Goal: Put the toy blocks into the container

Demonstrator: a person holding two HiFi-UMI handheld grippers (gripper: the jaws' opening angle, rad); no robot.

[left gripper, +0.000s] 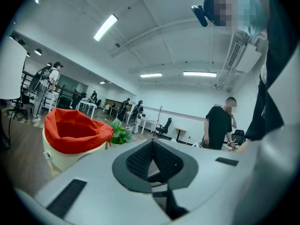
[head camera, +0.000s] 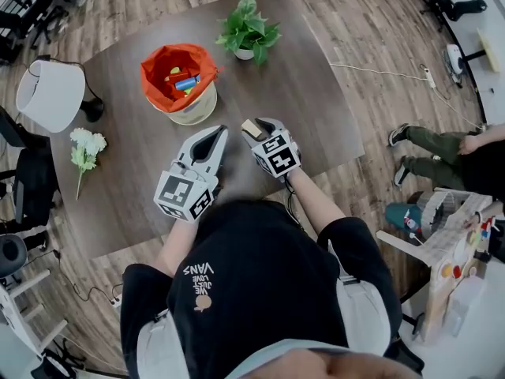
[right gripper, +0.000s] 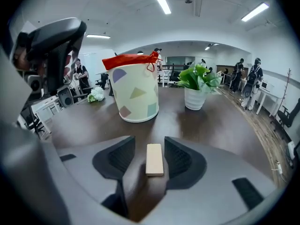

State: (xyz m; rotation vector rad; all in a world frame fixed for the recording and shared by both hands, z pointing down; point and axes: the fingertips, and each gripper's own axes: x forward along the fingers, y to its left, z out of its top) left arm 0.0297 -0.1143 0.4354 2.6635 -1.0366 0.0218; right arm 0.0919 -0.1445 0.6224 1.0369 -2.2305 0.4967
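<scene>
Block (right gripper: 154,159) lay flat on the desk (right gripper: 220,125) between the parted jaws of the right gripper (head camera: 254,125), neither pad pressing it, its long axis pointing toward the container (right gripper: 136,95) beyond. The left gripper (left gripper: 151,159), beside it, had its jaws together and empty.

Both grippers held low in front of the torso: left closed, right open.

The left white-and-grey two-jaw gripper (head camera: 218,133) lies near level and points away from the body. Its dark ribbed pads (left gripper: 138,161) meet with nothing between them. Its square-marker cube (head camera: 185,197) sits over the hand, and the bare left forearm (head camera: 175,247) runs back to a black sleeve. The right white-and-grey two-jaw gripper (head camera: 254,125) tilts nose-down just beside the left one, jaws apart. A pale flat wooden block (right gripper: 154,159) lies between the right gripper's pads (right gripper: 123,157), neither pressing it. The right forearm (head camera: 314,202) reaches forward.
</scene>
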